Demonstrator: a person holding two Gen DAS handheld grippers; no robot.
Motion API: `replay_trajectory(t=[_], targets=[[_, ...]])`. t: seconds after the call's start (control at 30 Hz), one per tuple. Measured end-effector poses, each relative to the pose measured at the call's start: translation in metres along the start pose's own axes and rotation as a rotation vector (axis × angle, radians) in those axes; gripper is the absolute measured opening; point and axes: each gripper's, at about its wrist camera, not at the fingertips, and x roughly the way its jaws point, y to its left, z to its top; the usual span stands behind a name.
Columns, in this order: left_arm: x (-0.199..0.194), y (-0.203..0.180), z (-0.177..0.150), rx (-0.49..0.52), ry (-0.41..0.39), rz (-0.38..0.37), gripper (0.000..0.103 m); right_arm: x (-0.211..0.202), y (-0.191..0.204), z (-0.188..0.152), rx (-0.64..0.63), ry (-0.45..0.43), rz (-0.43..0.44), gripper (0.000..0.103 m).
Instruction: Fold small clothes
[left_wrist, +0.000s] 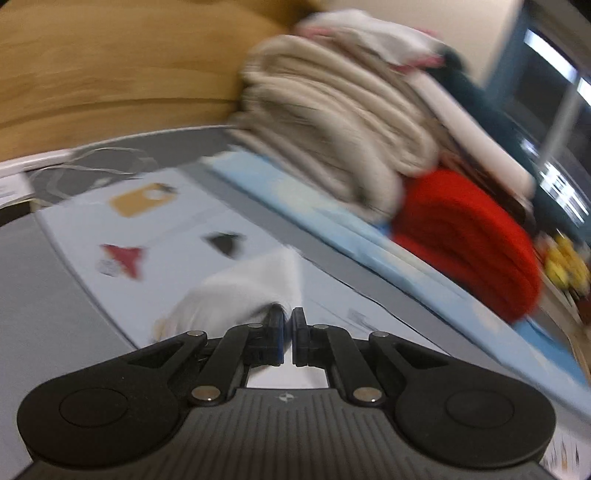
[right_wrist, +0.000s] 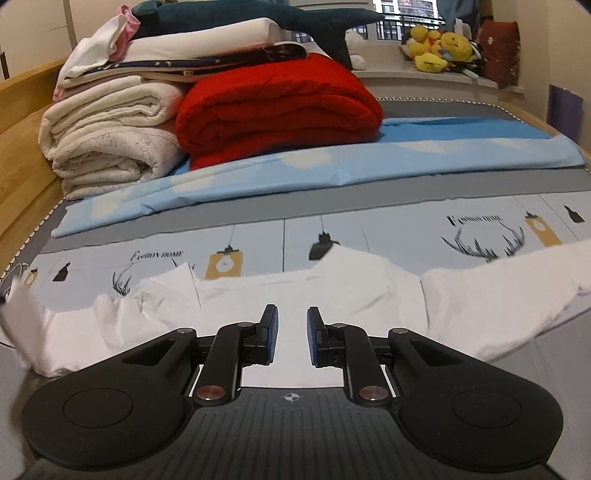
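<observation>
White garment (right_wrist: 332, 295) spreads before right tool (right_wrist: 291, 334); left view seems blurred.

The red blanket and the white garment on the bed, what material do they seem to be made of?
Red blanket: seems thick fleece or plush, matte, with soft rounded folds and a fuzzy surface. White garment: probably thin cotton knit, matte; it lies flat with small creases and a visible seam. Neither can be confirmed by look alone.

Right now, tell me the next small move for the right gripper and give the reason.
Probably lower the right gripper and close on the white garment just ahead. Its fingers stand apart and hold nothing, while the left gripper looks pinched on a corner of the white cloth, though blur leaves that unsure.
</observation>
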Motion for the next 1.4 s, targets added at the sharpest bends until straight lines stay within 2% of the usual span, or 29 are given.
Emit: replay_trajectory(t=[0.1,0.2,0.4,0.47,0.57,0.7,0.77,0.83,0.97,1.1,1.17,1.2,1.23,1.27,1.3,1.33,1.4], targets=[[-0.009,-0.042,-0.030,0.073,0.051,-0.069,0.004,-0.006,0.005,-0.009,0.000,0.004,-0.006,0.017],[-0.013,-0.066,-0.059,0.100,0.119,-0.103,0.003,-0.015,0.007,-0.018,0.005,0.000,-0.001,0.017],[-0.011,-0.075,-0.076,0.027,0.202,-0.103,0.003,-0.025,0.008,-0.035,-0.002,-0.008,-0.004,0.017],[-0.013,-0.078,-0.074,0.011,0.202,-0.110,0.003,-0.023,0.005,-0.039,0.013,0.007,-0.010,0.017],[-0.018,-0.084,-0.076,0.044,0.162,-0.135,0.003,-0.017,0.003,-0.042,0.031,0.025,-0.012,0.017],[0.000,-0.086,-0.077,0.009,0.203,-0.134,0.003,-0.006,0.001,-0.042,0.021,0.018,-0.002,0.017],[0.008,-0.089,-0.076,0.004,0.212,-0.138,0.003,0.004,-0.002,-0.043,0.026,0.048,-0.005,0.017],[0.014,-0.094,-0.073,0.006,0.203,-0.144,0.003,0.013,-0.005,-0.041,0.042,0.072,0.003,0.017],[0.021,-0.105,-0.067,-0.013,0.177,-0.162,0.003,0.025,-0.009,-0.028,0.029,0.051,-0.007,0.017],[0.016,-0.141,-0.077,0.078,0.151,-0.235,0.003,0.041,-0.025,-0.017,0.086,0.063,-0.039,0.017],[0.015,-0.164,-0.092,0.134,0.203,-0.338,0.004,0.047,-0.032,-0.013,0.114,0.062,-0.061,0.017],[0.018,-0.173,-0.100,0.155,0.264,-0.405,0.004,0.050,-0.035,-0.011,0.123,0.060,-0.072,0.017],[0.024,-0.182,-0.109,0.179,0.352,-0.474,0.006,0.053,-0.038,-0.010,0.136,0.058,-0.087,0.017],[0.033,-0.190,-0.119,0.208,0.463,-0.521,0.013,0.055,-0.041,-0.009,0.150,0.058,-0.098,0.017],[0.039,-0.193,-0.125,0.230,0.521,-0.522,0.018,0.057,-0.044,-0.008,0.167,0.061,-0.107,0.017],[0.042,-0.191,-0.126,0.239,0.532,-0.497,0.018,0.059,-0.046,-0.007,0.181,0.063,-0.113,0.017],[0.048,-0.176,-0.114,0.188,0.489,-0.438,0.028,0.063,-0.049,-0.007,0.198,0.070,-0.125,0.017]])
